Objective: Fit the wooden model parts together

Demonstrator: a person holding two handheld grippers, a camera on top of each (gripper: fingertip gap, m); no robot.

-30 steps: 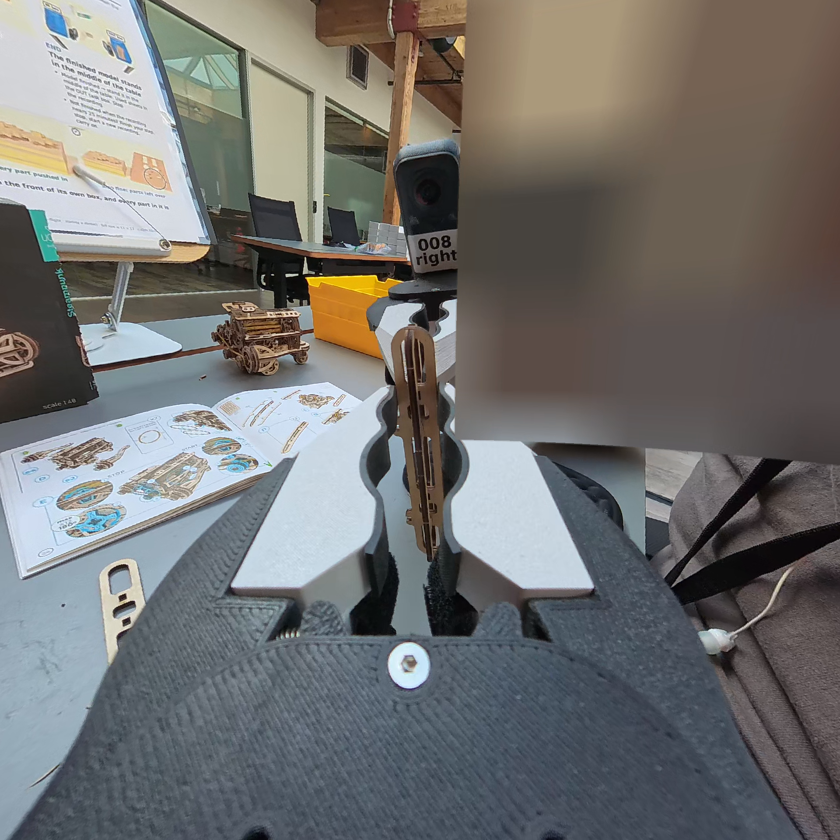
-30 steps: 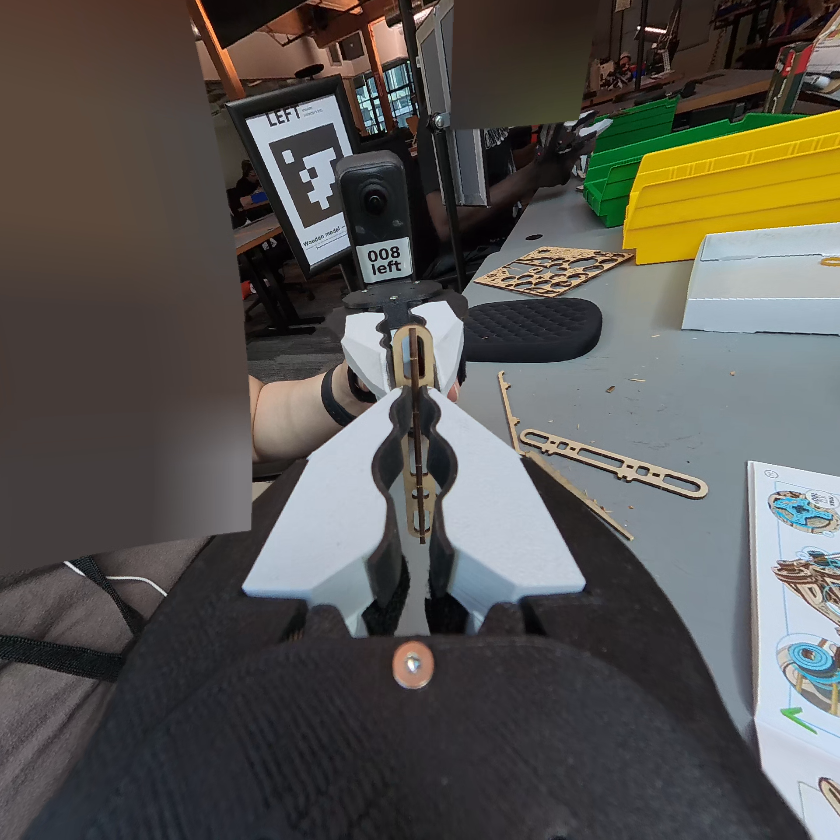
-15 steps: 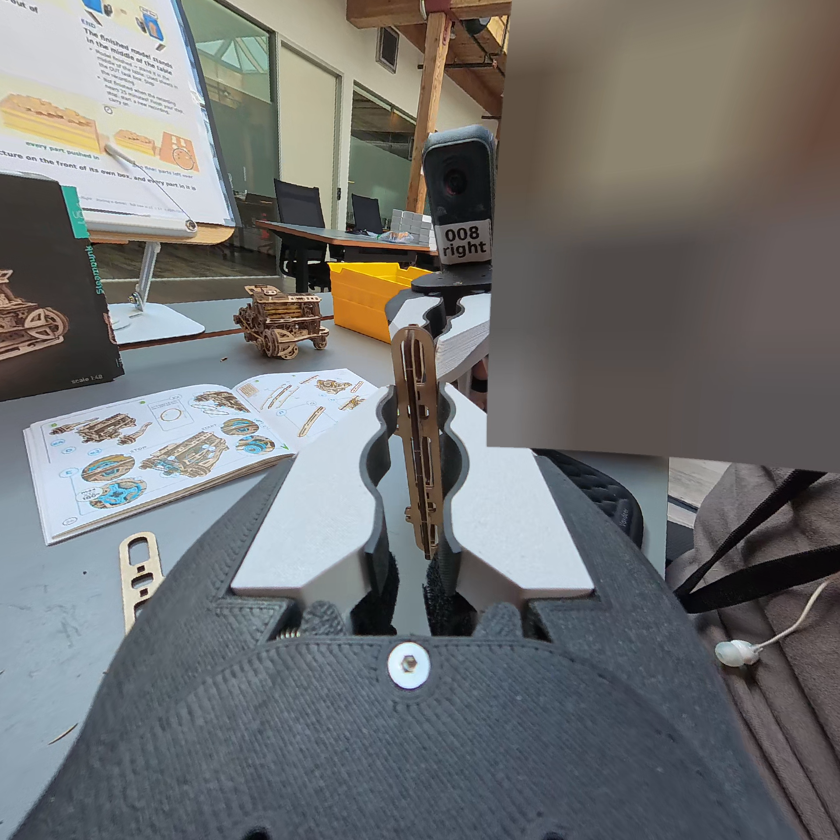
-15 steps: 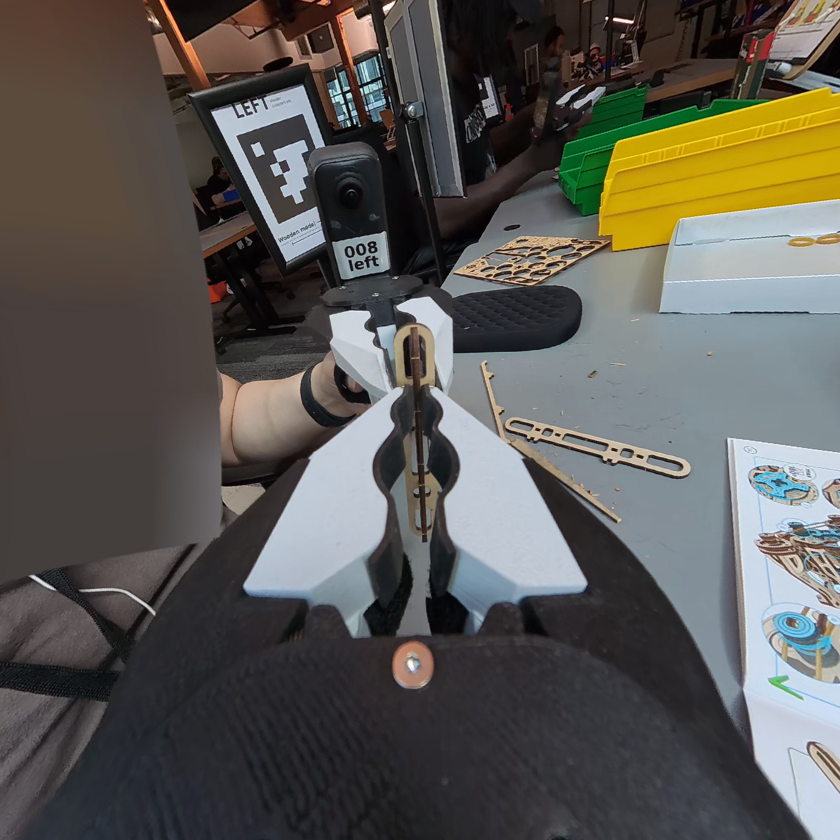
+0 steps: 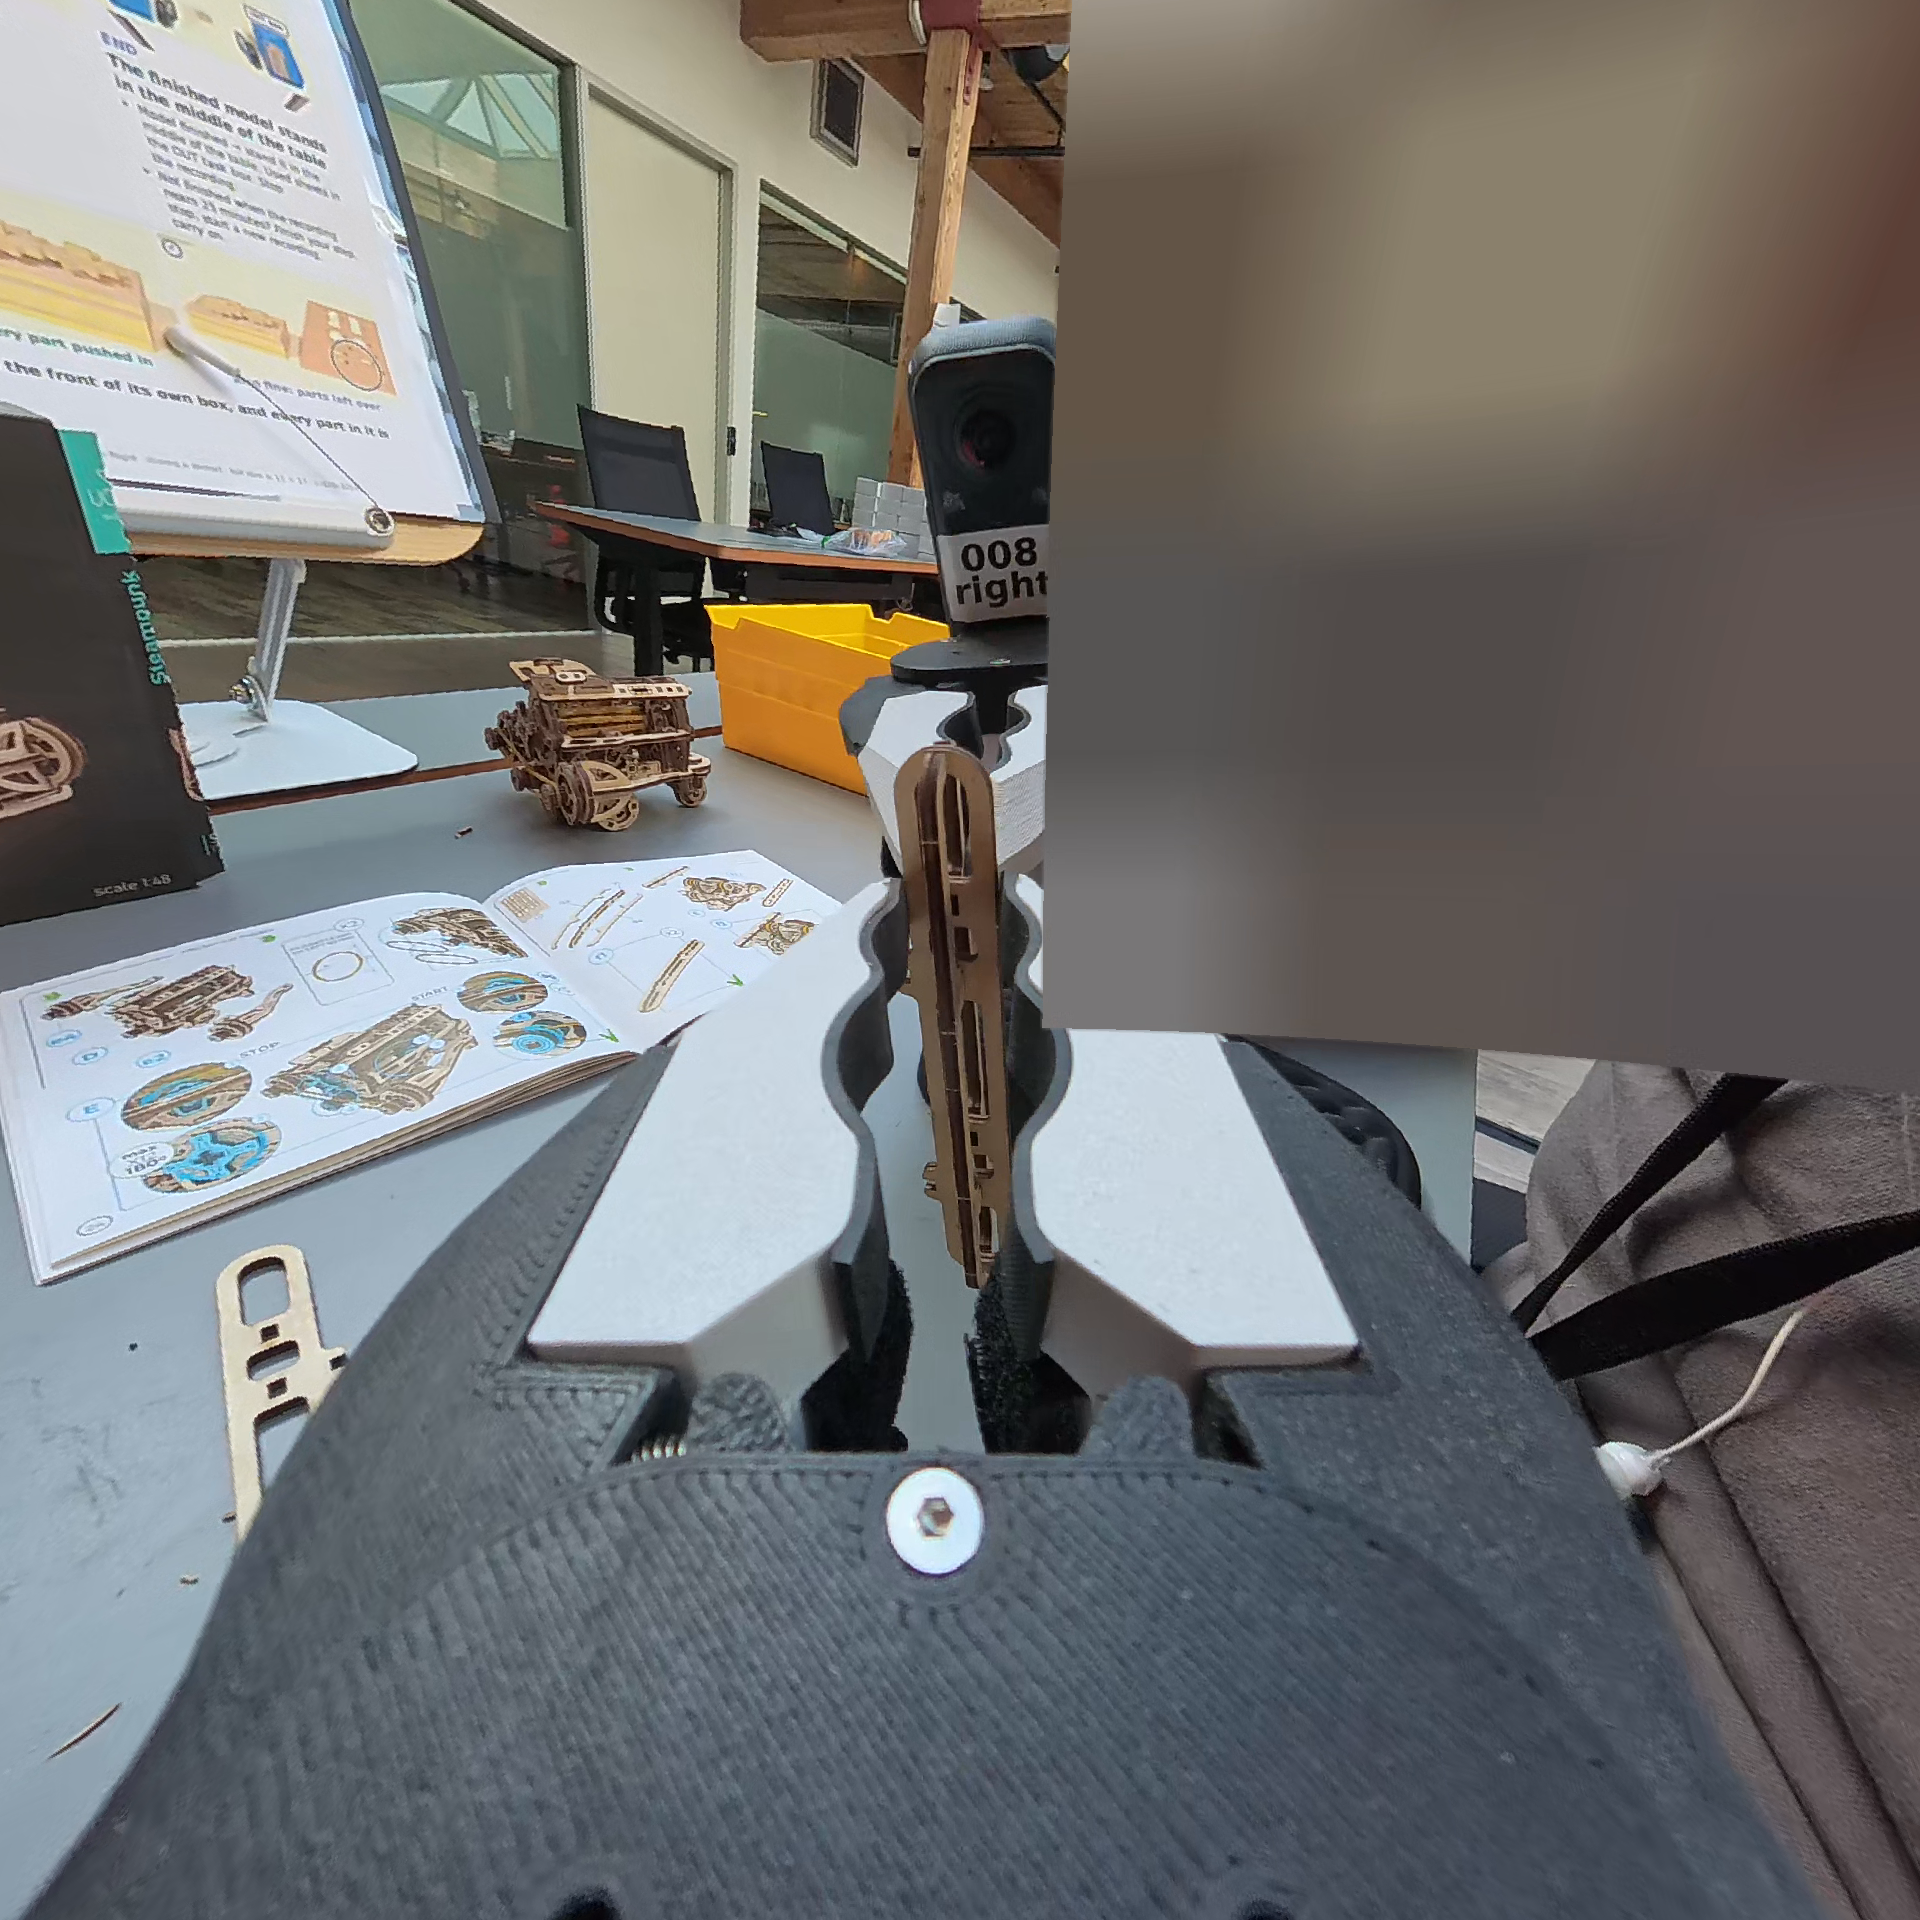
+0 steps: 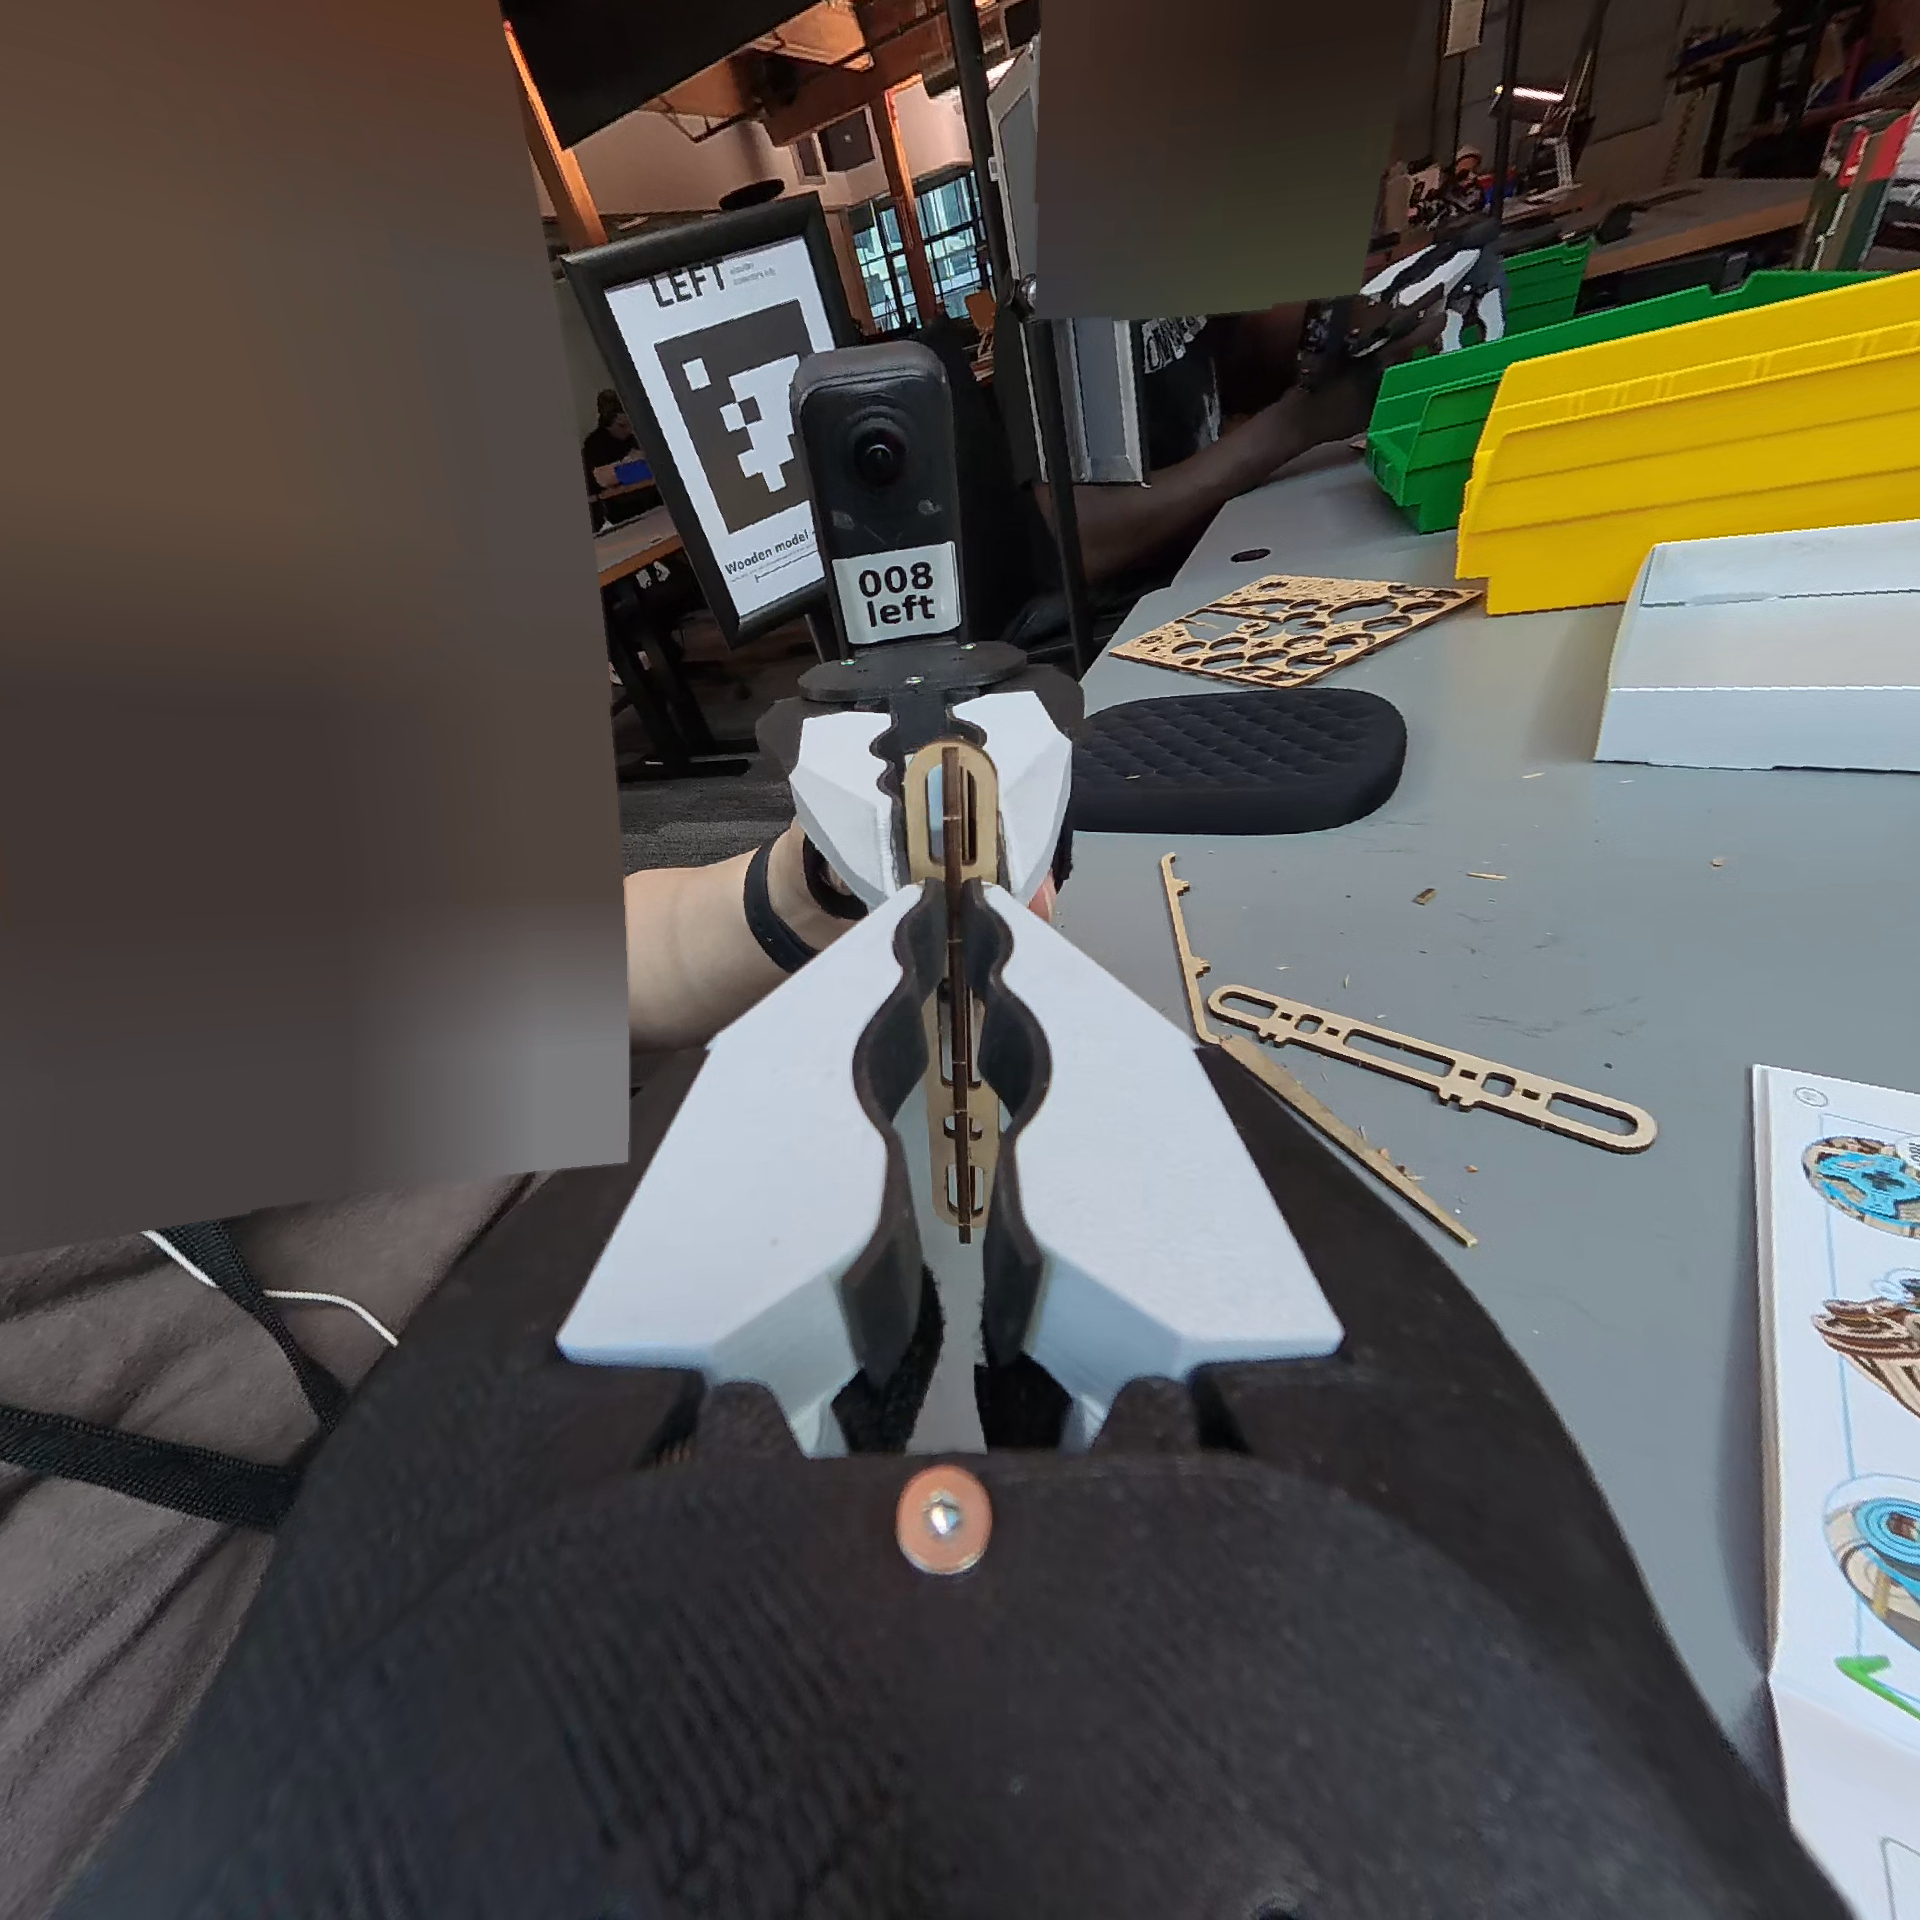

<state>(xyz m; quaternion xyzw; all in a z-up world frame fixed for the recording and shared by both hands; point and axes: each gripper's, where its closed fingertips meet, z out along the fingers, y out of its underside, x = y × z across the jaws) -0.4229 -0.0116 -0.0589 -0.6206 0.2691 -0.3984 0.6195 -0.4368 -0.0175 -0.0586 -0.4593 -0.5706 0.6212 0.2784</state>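
Note:
Two long slotted wooden strips [image 5: 961, 1039] are pressed together, one seen flat and one edge-on. They span between my two grippers, which face each other tip to tip above the table's near edge. My left gripper [image 5: 951, 904] is shut on one end of the strips; it also shows in the right wrist view [image 6: 945, 821]. My right gripper [image 6: 951, 899] is shut on the other end of the strips [image 6: 956, 1091]; it also shows in the left wrist view [image 5: 961, 790], half hidden by a blurred patch.
An open instruction booklet [image 5: 332, 1029], a finished wooden model car [image 5: 597, 748], a yellow bin [image 5: 821, 675] and a loose wooden strip [image 5: 265, 1351] lie to the left. A loose slotted strip [image 6: 1434, 1070], a punched sheet [image 6: 1299, 623], a black pad [image 6: 1236, 758], a white box [image 6: 1766, 675] and bins [image 6: 1714, 457] lie to the right. Left and right tips are no more than a few centimetres apart.
Both grippers have swayed a little over the table while keeping hold. The strips between them look the same.

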